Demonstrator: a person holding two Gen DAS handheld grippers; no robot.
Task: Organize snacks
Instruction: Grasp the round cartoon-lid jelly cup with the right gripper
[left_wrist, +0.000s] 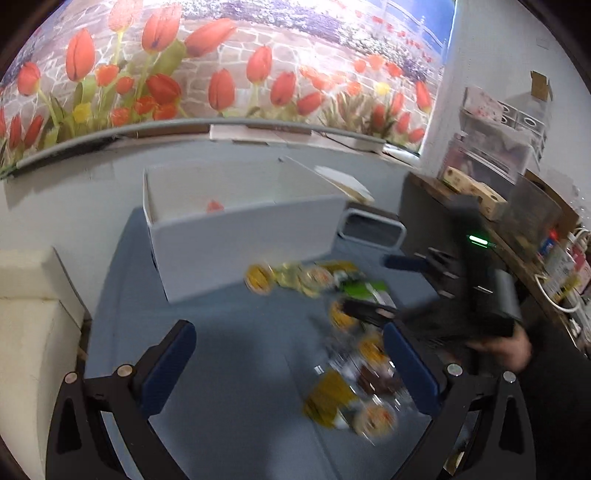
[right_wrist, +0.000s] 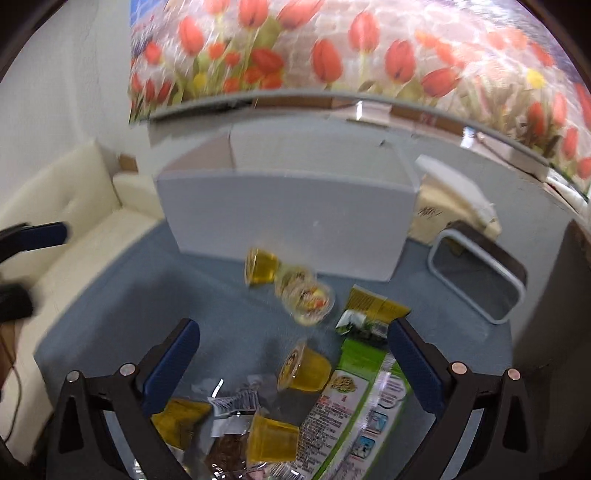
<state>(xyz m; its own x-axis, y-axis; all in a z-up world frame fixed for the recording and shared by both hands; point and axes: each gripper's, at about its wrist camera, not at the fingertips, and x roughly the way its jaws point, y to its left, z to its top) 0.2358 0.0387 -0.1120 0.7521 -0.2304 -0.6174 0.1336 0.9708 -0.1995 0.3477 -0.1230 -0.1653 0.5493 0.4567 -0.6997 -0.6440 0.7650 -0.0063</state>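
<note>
Left gripper (left_wrist: 290, 354): 2 black fingers with blue ribbed pads (left_wrist: 170, 365), spread wide, holding nothing, over the blue-grey table surface (left_wrist: 229, 354).

Right gripper (right_wrist: 293, 363): same build, jaws wide apart, nothing between them; snacks lay below and ahead of it. In the left view it appeared at the right (left_wrist: 373, 291), blurred, with a green light on its body.

Snacks (loose pile, near right of the table):
- Jelly cups (right_wrist: 308, 369): clear plastic, yellow filling, printed foil lids; 1 lay on its side by the box's near wall (right_wrist: 260, 266), another near the bottom edge (right_wrist: 271, 439).
- Fruit cup (right_wrist: 308, 301): clear, tipped, mixed-colour contents.
- Green-and-white packet (right_wrist: 354, 398): flat, glossy, printed, lying lengthwise beside the right finger.
- Yellow packets (right_wrist: 373, 304): small, crinkled; 1 more at near left (right_wrist: 181, 421).
- Brown wrapped item (right_wrist: 229, 454): partly hidden.

White box (left_wrist: 236, 236): rectangular, matte, open-topped, at the far side of the table; a small red item (left_wrist: 214, 206) showed inside (too blurred to name).

Grey-rimmed bin (right_wrist: 480, 275): rounded rectangle, right of the box.

Cream cushion (right_wrist: 74, 206): padded, at left.

Tulip mural (left_wrist: 184, 62): red flowers on the far wall.
</note>
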